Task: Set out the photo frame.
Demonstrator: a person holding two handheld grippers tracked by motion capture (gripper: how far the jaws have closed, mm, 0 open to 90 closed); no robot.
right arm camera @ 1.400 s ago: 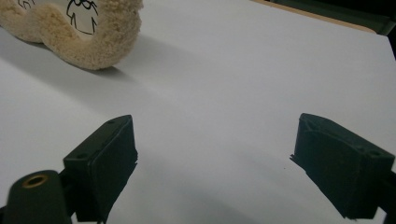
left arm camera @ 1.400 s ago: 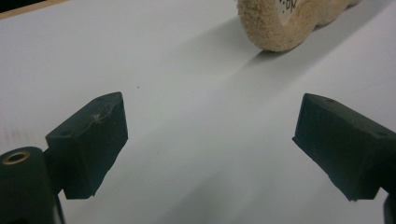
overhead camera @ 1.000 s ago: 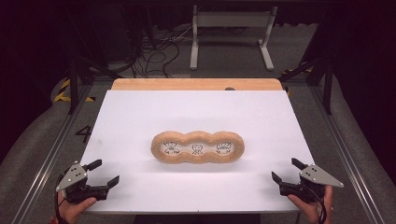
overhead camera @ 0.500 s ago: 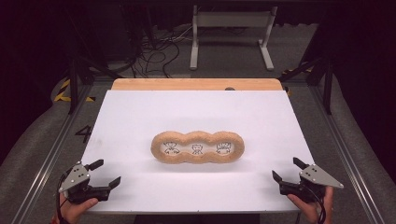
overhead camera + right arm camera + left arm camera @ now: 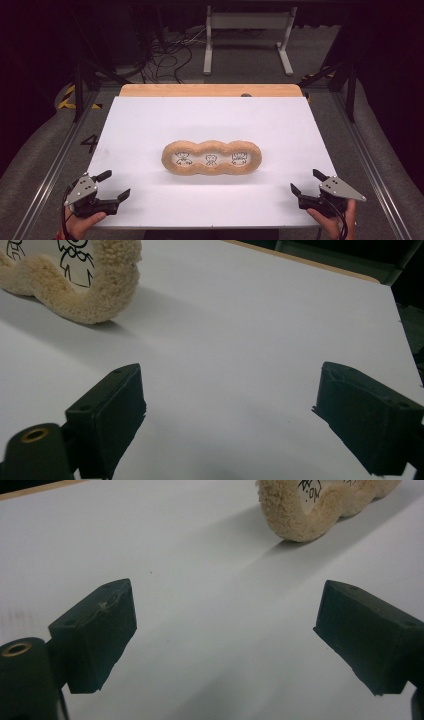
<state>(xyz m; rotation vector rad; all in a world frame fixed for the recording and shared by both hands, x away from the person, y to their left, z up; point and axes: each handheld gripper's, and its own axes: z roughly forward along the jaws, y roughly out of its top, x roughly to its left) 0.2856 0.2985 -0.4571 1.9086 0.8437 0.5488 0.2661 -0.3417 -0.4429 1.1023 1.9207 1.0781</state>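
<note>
Fleece frame [image 5: 211,158]: three joined loops of tan pile, each loop around a small line drawing. It lies flat at mid-sheet [image 5: 150,120], long axis across the table, nothing touching it.

In my left gripper view its near end [image 5: 300,515] sits top right, beyond my jaws. In my right gripper view the other end [image 5: 95,290] sits top left, one drawing legible inside the loop.

My left claw [image 5: 114,186] hangs at the near left corner of the sheet, jaws spread wide, nothing between them. My right claw [image 5: 305,182] is at the near right corner, likewise released and empty. Both are well apart from the frame and point inward toward it.

Judgement: start position; approach not yet begun.

Next move calls for bringing each claw in to its own end of the frame, jaws straddling the fleece rim, not the paper inset. The pile looks soft, so I would close fully before lifting. A one-sided lift would likely let the frame sag.
</note>
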